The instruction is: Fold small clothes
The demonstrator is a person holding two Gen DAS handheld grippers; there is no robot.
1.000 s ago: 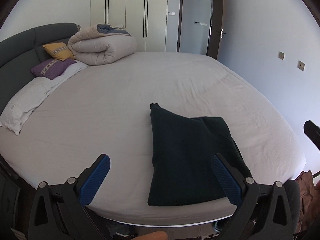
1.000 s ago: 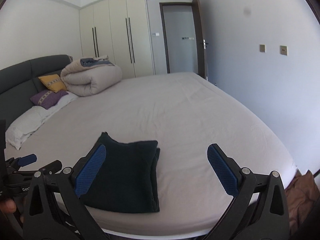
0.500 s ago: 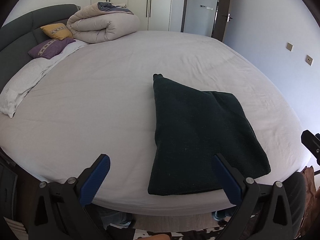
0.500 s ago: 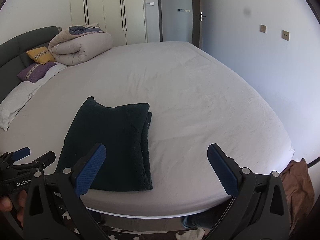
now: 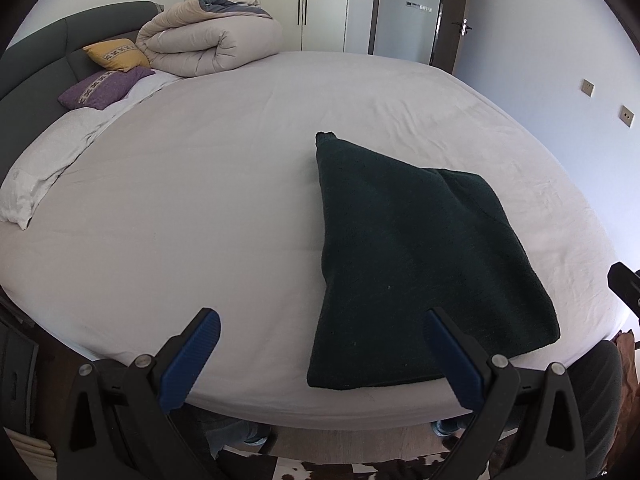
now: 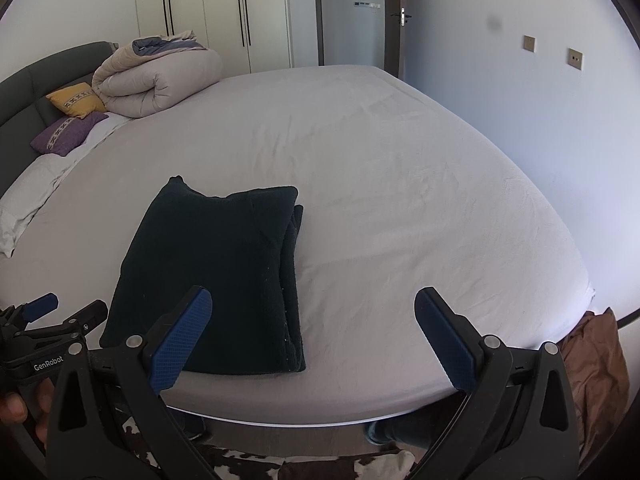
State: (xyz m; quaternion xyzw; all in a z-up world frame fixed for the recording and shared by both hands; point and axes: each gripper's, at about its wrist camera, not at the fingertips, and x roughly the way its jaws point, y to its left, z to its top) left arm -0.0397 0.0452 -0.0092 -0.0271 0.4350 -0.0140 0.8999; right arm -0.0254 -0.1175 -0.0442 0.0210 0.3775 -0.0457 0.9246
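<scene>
1 dark garment [image 5: 420,264] lies folded flat on the bed [image 5: 200,200], ahead of the wide-open, empty left gripper [image 5: 320,356] and right gripper [image 6: 312,340], so folding looks finished.

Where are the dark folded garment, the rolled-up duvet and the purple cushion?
dark folded garment [image 6: 216,264]: right wrist view, middle of top layer.
rolled-up duvet [image 5: 212,46]: left wrist view, front of the roll.
purple cushion [image 5: 102,86]: left wrist view, its centre.

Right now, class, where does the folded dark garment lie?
The folded dark garment lies on the bed near its front edge, left of centre in the right wrist view, far from the rolled duvet.
</scene>
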